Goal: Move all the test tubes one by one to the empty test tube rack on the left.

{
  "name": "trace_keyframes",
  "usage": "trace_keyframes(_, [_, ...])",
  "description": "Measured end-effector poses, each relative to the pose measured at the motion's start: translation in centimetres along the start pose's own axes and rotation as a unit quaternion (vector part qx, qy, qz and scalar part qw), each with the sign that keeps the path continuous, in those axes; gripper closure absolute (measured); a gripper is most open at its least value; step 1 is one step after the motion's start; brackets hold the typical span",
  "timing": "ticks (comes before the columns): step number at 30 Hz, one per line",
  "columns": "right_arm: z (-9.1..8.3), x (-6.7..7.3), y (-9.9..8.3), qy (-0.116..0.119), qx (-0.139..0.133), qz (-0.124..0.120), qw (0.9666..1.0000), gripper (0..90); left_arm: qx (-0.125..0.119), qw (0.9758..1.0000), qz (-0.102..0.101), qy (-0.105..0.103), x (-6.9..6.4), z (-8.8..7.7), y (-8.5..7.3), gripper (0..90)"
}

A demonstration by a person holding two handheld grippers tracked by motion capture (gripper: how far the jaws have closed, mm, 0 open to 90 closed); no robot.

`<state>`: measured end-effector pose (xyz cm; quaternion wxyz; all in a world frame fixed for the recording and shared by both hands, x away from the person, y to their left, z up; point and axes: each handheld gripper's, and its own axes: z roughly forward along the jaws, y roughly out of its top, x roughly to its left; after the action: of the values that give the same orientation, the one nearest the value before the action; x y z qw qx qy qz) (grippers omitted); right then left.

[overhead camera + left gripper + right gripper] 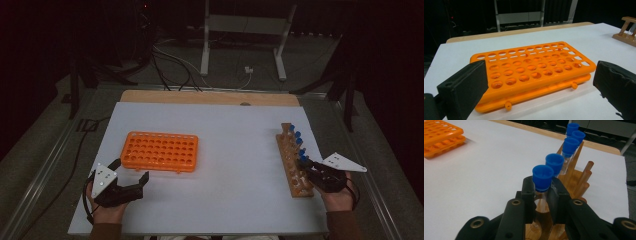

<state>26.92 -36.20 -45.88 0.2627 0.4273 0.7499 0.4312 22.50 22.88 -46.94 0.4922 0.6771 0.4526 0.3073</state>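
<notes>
An orange tube rack (pixel 160 151) with several empty holes lies left of the table's middle; it also shows close up as the orange rack (pixel 531 70). My left gripper (pixel 131 176) stands open just in front of it, nothing between its jaws. At the right a wooden rack (pixel 294 159) holds a row of blue-capped glass tubes (pixel 569 146). My right gripper (pixel 542 192) is shut on the nearest blue-capped tube (pixel 542 178), its pads pressing the glass just under the cap, while the tube still stands in the wooden rack (pixel 574 182).
A white sheet (pixel 230 170) covers the table, with a wooden strip (pixel 210 97) along the far edge. Beyond it, the floor carries cables and white stand legs (pixel 205 50). Bare wooden pegs (pixel 585 177) rise beside the tubes.
</notes>
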Motion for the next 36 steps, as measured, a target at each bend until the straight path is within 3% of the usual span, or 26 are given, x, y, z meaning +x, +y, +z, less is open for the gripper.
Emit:
trace_keyframes(16, [-1.7,0.1,1.5,0.001,-0.026,-0.006,0.9996,77.0,0.005,1.0,-0.002,-0.002,-0.1,0.2,-0.1,0.6])
trace_keyframes(28, [-3.9,0.7,4.3,-0.004,-0.06,-0.029,0.9978,77.0,0.003,0.9999,-0.002,-0.01,-0.6,0.5,0.2,0.7])
trace_keyframes(36, [-3.7,1.6,5.2,0.027,-0.076,-0.028,0.9964,77.0,-0.01,0.9996,0.006,-0.027,-1.5,0.9,1.2,0.6])
